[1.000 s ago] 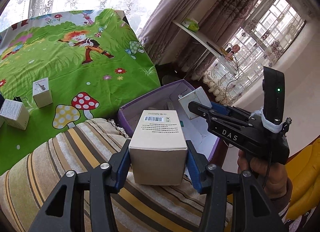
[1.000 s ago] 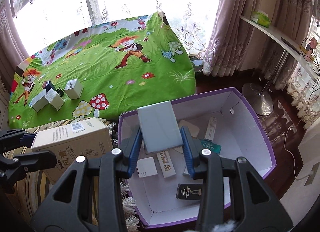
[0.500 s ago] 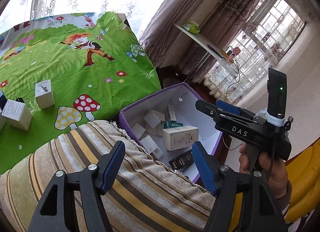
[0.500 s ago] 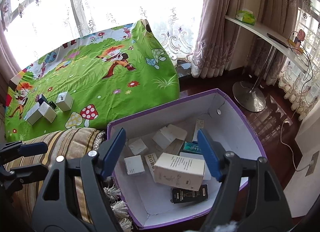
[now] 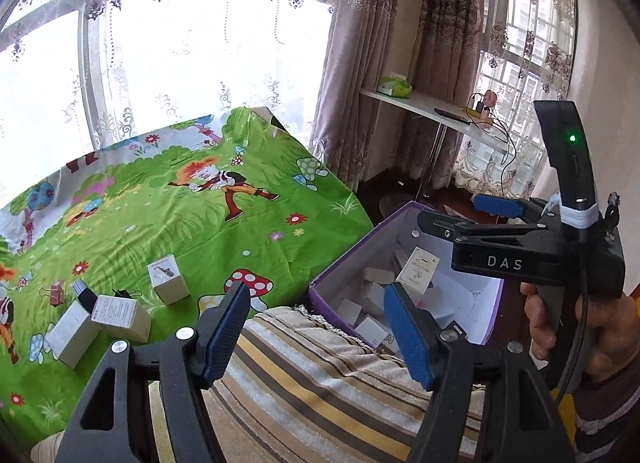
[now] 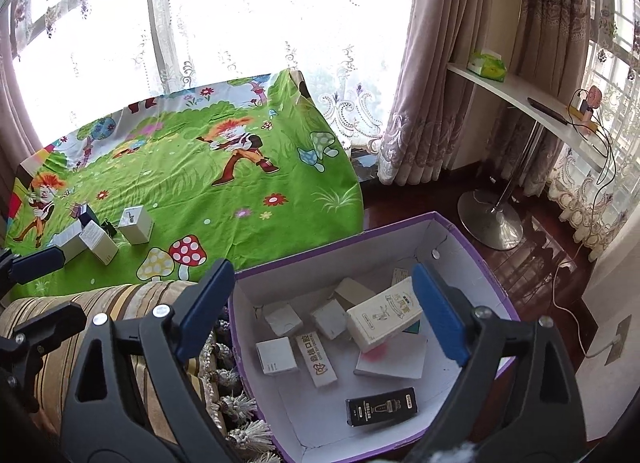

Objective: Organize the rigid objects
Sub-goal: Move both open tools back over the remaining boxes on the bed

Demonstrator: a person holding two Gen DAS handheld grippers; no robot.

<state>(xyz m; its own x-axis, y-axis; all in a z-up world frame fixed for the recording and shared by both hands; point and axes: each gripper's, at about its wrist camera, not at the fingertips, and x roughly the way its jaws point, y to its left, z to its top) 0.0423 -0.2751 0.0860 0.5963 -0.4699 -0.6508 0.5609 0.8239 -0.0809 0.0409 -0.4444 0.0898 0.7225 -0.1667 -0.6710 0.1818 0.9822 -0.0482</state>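
Note:
A purple box with white inside (image 6: 476,251) stands on the floor and holds several small cartons, among them a cream carton (image 6: 384,313) and a black one (image 6: 381,407). It also shows in the left wrist view (image 5: 400,219). My right gripper (image 6: 322,313) is open and empty above the box. My left gripper (image 5: 318,329) is open and empty above a striped cushion (image 5: 320,375), left of the box. Several white cartons (image 5: 120,313) lie on the green cartoon sheet (image 5: 180,223); they also show in the right wrist view (image 6: 134,225).
The right gripper's body and the hand holding it (image 5: 520,255) sit at the right of the left wrist view. A white shelf (image 6: 532,103) on a chrome stand (image 6: 490,223) stands by the curtains. A cable (image 6: 572,303) runs over the dark wood floor.
Both grippers have opened and let their cartons fall into the purple box. Both have since lifted and tilted up, so more window shows.

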